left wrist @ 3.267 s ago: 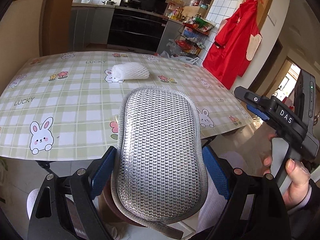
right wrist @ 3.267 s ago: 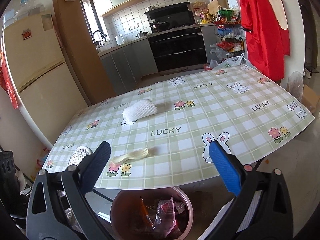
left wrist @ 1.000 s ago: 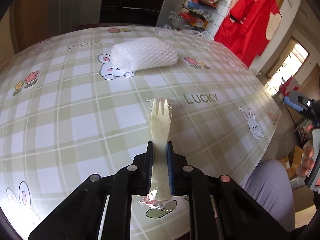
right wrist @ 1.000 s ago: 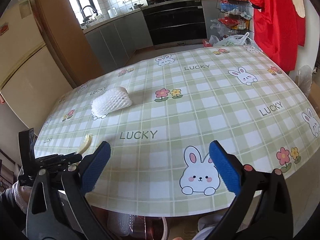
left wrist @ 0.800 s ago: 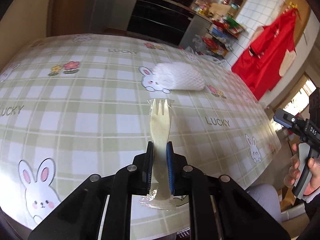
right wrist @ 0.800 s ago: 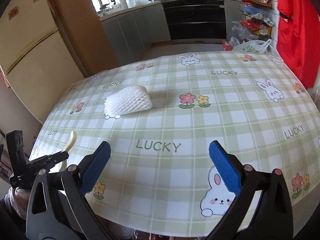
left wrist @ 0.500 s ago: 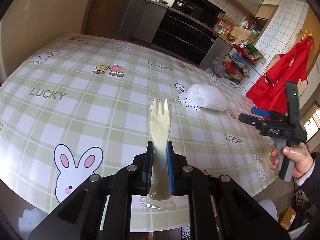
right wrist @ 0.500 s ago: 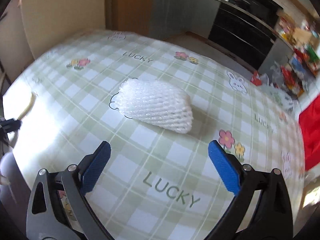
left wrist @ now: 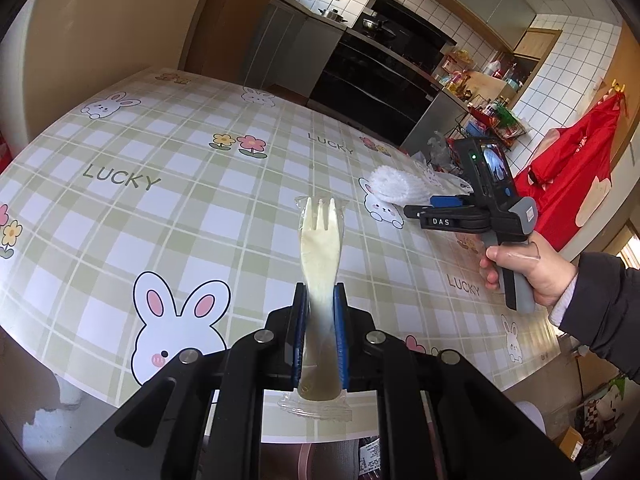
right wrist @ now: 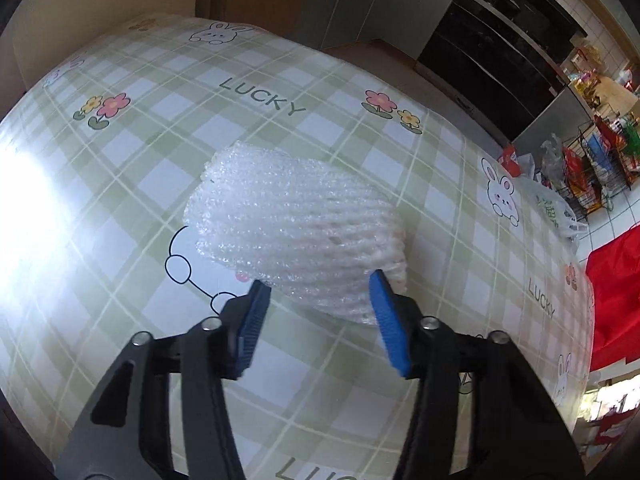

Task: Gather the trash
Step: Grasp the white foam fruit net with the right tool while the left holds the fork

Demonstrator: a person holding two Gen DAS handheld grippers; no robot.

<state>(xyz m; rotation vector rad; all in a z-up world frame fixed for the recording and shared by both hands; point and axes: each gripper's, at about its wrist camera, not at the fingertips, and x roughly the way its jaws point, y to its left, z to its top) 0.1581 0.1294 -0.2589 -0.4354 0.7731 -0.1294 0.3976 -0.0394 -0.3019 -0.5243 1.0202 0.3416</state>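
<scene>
On the checked counter (right wrist: 320,80), my right gripper (right wrist: 316,280) straddles the foam net (right wrist: 296,232), jaws open for pickup; my left gripper (left wrist: 320,300) is clamped on the wrapped fork (left wrist: 320,248), bin-bound.

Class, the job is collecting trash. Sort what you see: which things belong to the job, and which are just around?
Job: wrapped fork clamped in left gripper; foam net between open right gripper jaws.

Around: tablecloth, red apron, oven.

Between the left gripper's (left wrist: 320,312) jaws, the wrapped fork's (left wrist: 320,240) handle is covered by the pads. Ahead of the right gripper's (right wrist: 318,300) jaws, the foam net's (right wrist: 296,220) near edge hides the desk (right wrist: 160,128) print; glare whitens the desk left of them. Below the left jaws, a bin (left wrist: 360,460) is cut off.
</scene>
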